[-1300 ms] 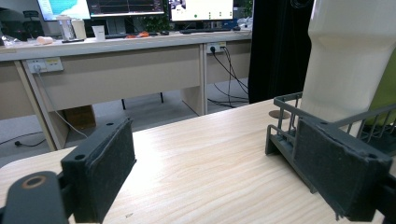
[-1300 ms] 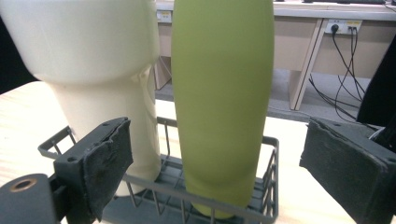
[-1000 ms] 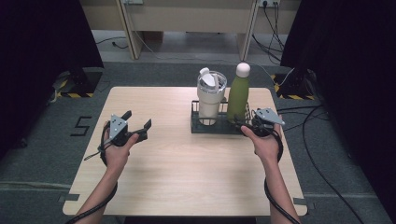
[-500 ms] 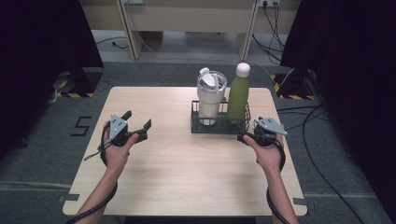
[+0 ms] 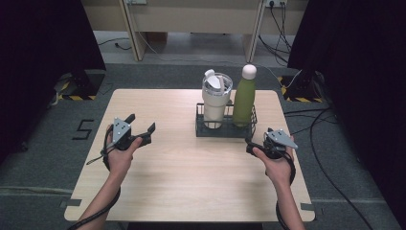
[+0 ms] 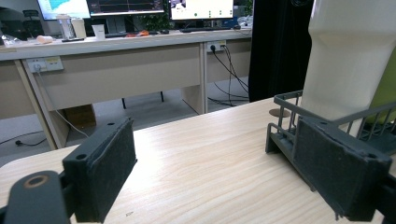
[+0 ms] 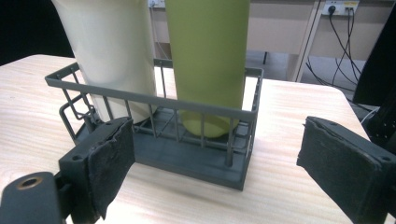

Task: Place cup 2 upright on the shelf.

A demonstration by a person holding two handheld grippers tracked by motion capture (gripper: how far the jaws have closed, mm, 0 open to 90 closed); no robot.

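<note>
A dark wire basket point(image 5: 222, 133) stands at the back right of the wooden table point(image 5: 191, 182). In it stand a cream lidded tumbler point(image 5: 214, 103) and, to its right, a green bottle point(image 5: 244, 100) with a white cap. My right gripper point(image 5: 259, 139) hovers open and empty just in front of the basket's right end. The right gripper view has the basket point(image 7: 154, 100), tumbler point(image 7: 112, 46) and bottle point(image 7: 208, 51) close beyond the right gripper point(image 7: 217, 168). My left gripper point(image 5: 141, 123) is open and empty at the table's left. The left gripper view shows the left gripper point(image 6: 215, 168), with the basket point(image 6: 285, 100) and tumbler point(image 6: 348, 56) off to its right.
Bare tabletop lies between the two hands and in front of the basket. Beyond the table stands a long desk point(image 5: 191, 19), with cables point(image 5: 306, 120) on the floor at the right. Dark curtains point(image 5: 43, 52) flank both sides.
My right gripper has drawn back from the basket's right end, beside the green bottle, towards the near edge of the table. The left gripper has stayed put.
</note>
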